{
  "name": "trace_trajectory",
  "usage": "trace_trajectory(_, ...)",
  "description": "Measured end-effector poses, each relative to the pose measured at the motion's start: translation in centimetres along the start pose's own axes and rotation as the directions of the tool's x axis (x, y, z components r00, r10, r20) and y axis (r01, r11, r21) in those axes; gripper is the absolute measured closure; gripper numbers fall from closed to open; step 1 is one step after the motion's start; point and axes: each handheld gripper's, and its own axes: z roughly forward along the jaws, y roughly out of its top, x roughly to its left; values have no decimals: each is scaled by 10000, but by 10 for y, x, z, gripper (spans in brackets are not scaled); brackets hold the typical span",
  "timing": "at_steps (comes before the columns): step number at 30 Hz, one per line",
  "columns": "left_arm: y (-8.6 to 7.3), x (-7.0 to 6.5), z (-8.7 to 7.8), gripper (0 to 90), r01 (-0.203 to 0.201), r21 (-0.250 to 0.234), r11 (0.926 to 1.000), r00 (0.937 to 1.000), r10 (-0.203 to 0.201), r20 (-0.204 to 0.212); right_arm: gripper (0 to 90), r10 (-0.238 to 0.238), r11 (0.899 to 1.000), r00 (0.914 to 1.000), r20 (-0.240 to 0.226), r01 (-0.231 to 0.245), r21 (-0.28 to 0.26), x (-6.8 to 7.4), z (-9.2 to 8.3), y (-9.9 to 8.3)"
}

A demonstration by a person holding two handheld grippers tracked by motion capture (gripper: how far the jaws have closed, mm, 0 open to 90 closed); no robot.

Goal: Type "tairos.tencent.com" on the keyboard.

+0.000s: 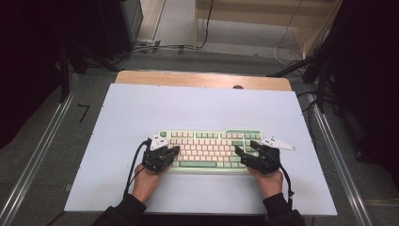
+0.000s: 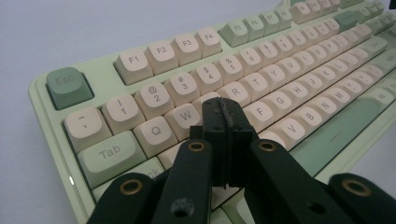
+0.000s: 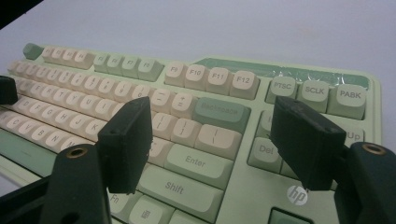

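One keyboard (image 1: 209,149) is laid near the front middle of one white table (image 1: 141,103). Two grippers are held over its ends: the left gripper (image 2: 223,122) is clenched on nothing above the letter keys, while the right gripper (image 3: 212,140) is spread wide above the Enter key, with nothing grasped.
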Motion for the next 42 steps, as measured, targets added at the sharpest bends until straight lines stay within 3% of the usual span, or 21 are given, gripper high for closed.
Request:
trace_trajectory(23, 0, 0, 2, 900, -2, 182, 9998, 10000, 1, 15, 281, -34, 10000, 10000, 12, 34, 4, 0, 0, 0)
trace_trajectory(42, 2, 1, -5, 900, 141, -192, 9997, 9998, -138, 149, 283, -38, 10000, 10000, 1, 38, -4, 0, 0, 0)
